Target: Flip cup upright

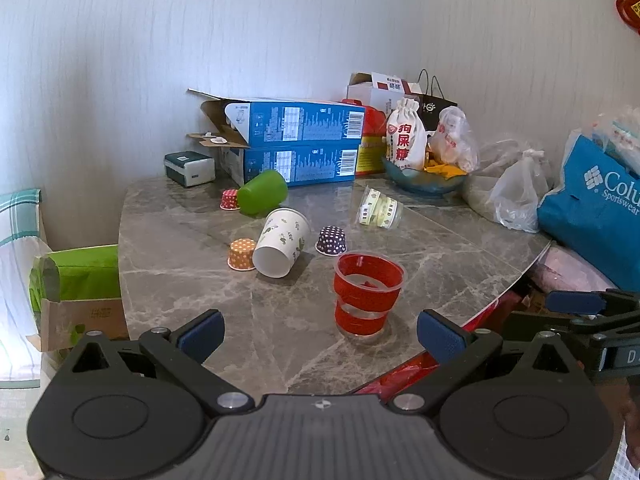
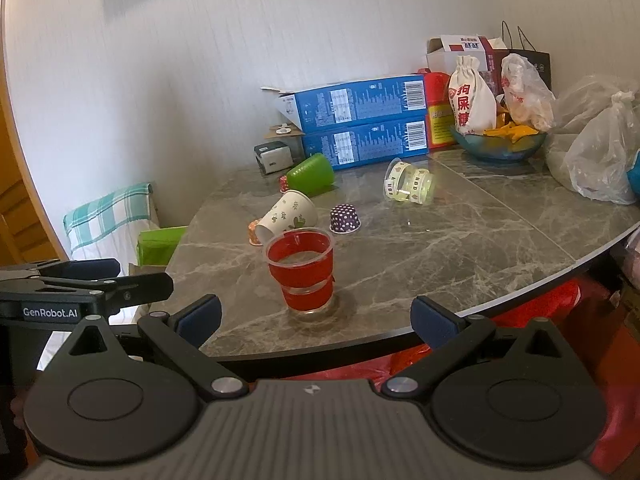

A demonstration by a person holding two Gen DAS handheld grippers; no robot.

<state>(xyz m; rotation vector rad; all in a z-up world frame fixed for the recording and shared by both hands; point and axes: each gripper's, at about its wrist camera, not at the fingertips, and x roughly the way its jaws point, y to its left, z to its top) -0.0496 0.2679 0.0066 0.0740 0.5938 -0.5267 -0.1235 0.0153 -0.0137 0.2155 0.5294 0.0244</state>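
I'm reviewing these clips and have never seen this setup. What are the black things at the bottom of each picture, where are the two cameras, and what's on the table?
They are two hand-held grippers, each carrying a fisheye camera that looks forward along its two blue-padded fingers. One picture comes from the left gripper, the other from the right gripper. Both are open and hold nothing.

On the marble table a clear cup with red bands stands upright nearest the grippers. Behind it a white leaf-print paper cup, a green cup and a clear cup with yellow bands lie on their sides. Three small dotted cups sit among them, rims down. Blue boxes, a bowl and bags line the back.
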